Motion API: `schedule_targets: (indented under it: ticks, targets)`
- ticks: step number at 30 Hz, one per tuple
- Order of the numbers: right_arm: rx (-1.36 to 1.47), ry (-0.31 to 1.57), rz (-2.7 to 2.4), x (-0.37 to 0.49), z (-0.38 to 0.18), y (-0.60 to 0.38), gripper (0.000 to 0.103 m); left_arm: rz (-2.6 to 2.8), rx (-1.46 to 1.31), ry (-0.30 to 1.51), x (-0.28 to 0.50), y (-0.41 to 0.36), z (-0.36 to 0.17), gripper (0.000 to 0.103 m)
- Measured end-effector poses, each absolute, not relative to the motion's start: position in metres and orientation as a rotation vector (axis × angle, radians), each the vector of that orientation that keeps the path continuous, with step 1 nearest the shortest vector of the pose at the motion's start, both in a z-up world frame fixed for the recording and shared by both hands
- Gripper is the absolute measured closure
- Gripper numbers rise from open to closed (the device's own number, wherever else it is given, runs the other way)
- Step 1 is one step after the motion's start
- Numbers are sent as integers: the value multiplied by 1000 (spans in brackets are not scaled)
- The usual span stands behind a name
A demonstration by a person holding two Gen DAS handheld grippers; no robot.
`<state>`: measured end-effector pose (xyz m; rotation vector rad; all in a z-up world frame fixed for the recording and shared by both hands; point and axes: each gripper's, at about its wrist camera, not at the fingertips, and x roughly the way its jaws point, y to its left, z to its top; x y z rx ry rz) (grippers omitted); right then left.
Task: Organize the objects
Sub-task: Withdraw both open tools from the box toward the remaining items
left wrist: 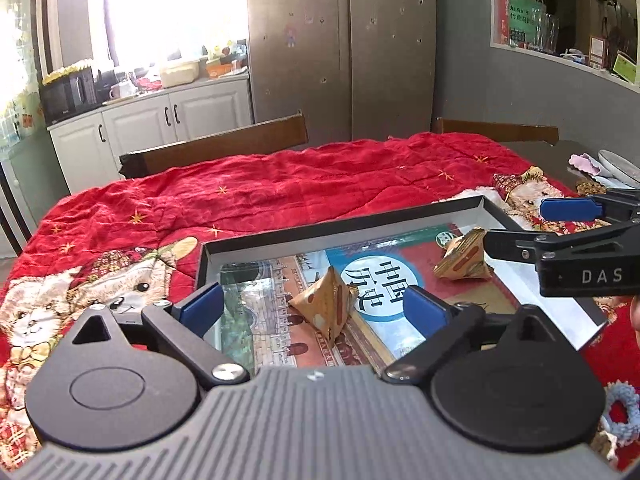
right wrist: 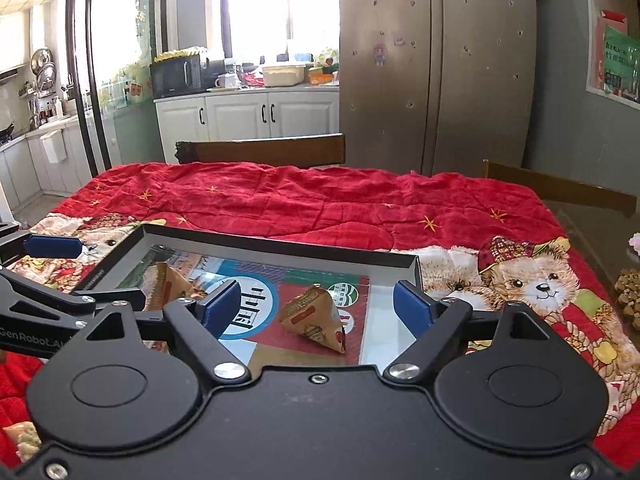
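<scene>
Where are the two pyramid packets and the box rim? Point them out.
Left pyramid packet (left wrist: 325, 307), left wrist view, front face.
Right pyramid packet (right wrist: 314, 317), right wrist view, front face.
Box (right wrist: 280, 243), right wrist view, far rim.

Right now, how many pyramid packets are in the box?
2. One pyramid packet lies in the left half of the box, before the open left claw. The other packet lies in the right half, before the open right claw. None looks hidden.
</scene>
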<state>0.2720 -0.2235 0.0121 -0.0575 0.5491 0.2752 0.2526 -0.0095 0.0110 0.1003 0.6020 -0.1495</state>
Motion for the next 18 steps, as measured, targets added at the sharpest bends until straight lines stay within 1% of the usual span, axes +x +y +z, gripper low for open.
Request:
schedule_targets:
  ticks: [18]
  targets:
    - [-109,506,319,215,36,-224,18,-147,131,563,207,-1,34,1]
